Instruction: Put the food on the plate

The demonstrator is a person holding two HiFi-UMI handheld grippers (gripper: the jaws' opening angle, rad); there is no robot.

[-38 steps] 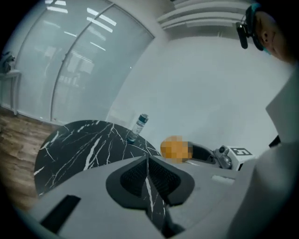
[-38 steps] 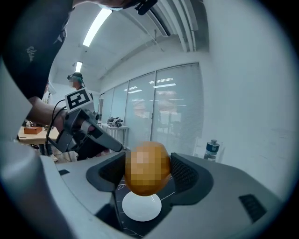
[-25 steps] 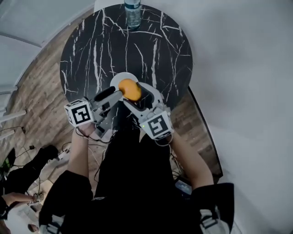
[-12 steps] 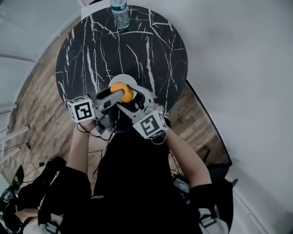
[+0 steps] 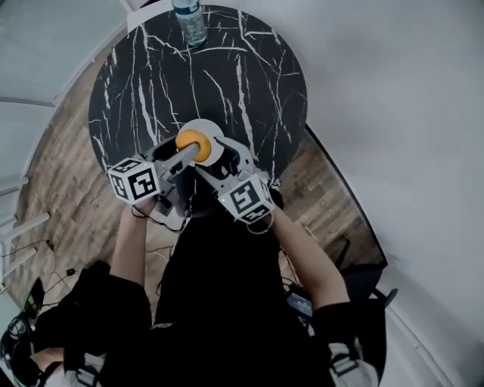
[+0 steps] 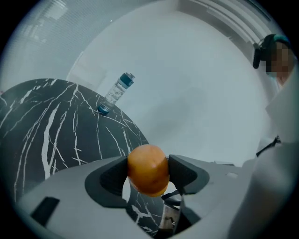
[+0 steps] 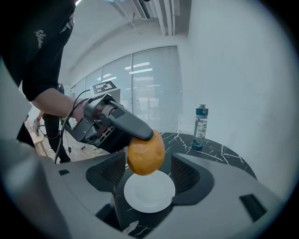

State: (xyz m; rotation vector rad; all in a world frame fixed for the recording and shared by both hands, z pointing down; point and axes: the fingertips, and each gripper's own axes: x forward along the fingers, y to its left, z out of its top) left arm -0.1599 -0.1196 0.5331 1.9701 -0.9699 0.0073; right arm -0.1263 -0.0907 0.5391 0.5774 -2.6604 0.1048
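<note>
Orange food (image 5: 193, 143) in closing left hand-held gripper (image 6: 148, 172), over plate (image 7: 149, 195), right hand-held gripper (image 7: 149, 174) wide

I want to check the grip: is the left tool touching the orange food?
Touching. In the left gripper view the left tool has its pads pressed against both sides of the orange food, held between its closing jaws.

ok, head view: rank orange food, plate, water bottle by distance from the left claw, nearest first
1. Orange food: between the left claw's closing jaws, pads touching it.
2. Plate: under the food, on the near side of the table.
3. Water bottle: far edge of the table.
</note>
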